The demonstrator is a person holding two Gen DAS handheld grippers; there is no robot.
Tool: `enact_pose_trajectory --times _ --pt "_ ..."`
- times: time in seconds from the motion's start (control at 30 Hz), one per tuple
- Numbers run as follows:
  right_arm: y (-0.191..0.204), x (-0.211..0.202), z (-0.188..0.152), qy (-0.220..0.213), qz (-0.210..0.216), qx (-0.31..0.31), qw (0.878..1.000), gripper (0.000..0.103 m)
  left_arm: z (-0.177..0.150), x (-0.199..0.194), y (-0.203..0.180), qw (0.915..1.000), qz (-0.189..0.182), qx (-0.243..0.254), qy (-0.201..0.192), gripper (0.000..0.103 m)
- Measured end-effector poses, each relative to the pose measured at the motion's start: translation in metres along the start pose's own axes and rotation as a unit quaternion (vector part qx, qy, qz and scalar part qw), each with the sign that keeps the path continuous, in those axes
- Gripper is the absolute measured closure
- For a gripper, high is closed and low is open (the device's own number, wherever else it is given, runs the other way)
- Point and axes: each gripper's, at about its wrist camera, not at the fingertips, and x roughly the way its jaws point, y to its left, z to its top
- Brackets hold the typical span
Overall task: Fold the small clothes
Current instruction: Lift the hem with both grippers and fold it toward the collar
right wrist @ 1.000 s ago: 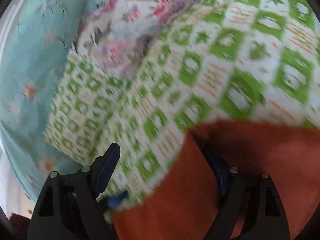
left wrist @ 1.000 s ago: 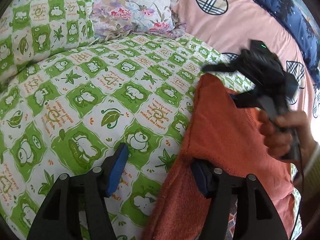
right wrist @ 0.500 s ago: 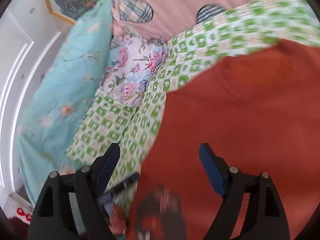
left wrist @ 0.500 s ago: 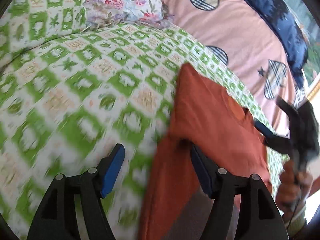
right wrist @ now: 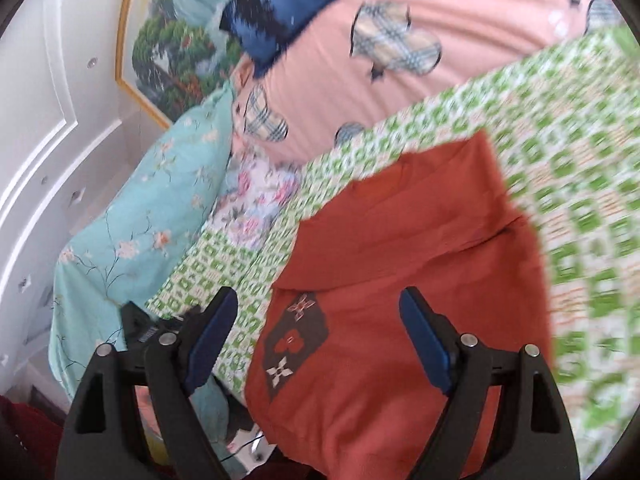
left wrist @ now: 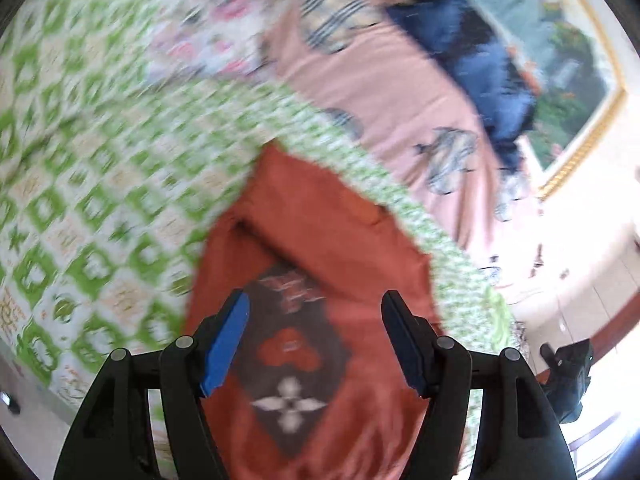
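Orange-red shirt (left wrist: 328, 248) lies partly folded on the green-checked bedsheet (left wrist: 100, 184) near the bed edge, soft matte knit, dark diamond print with flower motifs, one fold layer lapped across the top. Left gripper (left wrist: 316, 340) has its jaws opening with nothing clamped, and right gripper (right wrist: 320, 344) has its jaws wide apart and empty; both hover above the cloth. Risk: the limp fabric likely slides or the lapped layer springs open if a pinch takes only the top ply, and the lower hem near the edge could droop off.
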Motion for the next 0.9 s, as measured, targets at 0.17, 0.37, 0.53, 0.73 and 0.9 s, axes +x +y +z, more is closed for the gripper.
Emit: enact_pose_trajectory --times 0.17,0.37,0.53,0.73,0.9 --pt "0.014 -0.051 0.014 -0.038 -0.011 -0.028 0.999 0.019 0.026 -0.010 -0.085 0.9933 -0.111 0.031 -0.005 0.031" --pt "0.037 -0.105 0.027 -0.087 -0.019 -0.084 0.993 0.018 0.042 -0.050 -0.165 0.9848 -0.131 0.105 -0.045 0.025" --pt "0.022 -0.121 0.027 -0.078 -0.056 -0.094 0.991 0.014 0.019 -0.061 -0.133 0.9889 -0.037 0.138 -0.040 0.017" --pt "-0.044 -0.064 -0.026 0.042 -0.087 -0.016 0.995 0.013 -0.039 -0.031 0.000 0.9899 0.084 0.077 0.083 0.018" --pt "-0.085 -0.046 -0.071 0.089 -0.096 0.038 0.991 0.014 -0.100 -0.014 0.065 0.9776 0.111 0.058 0.169 0.018"
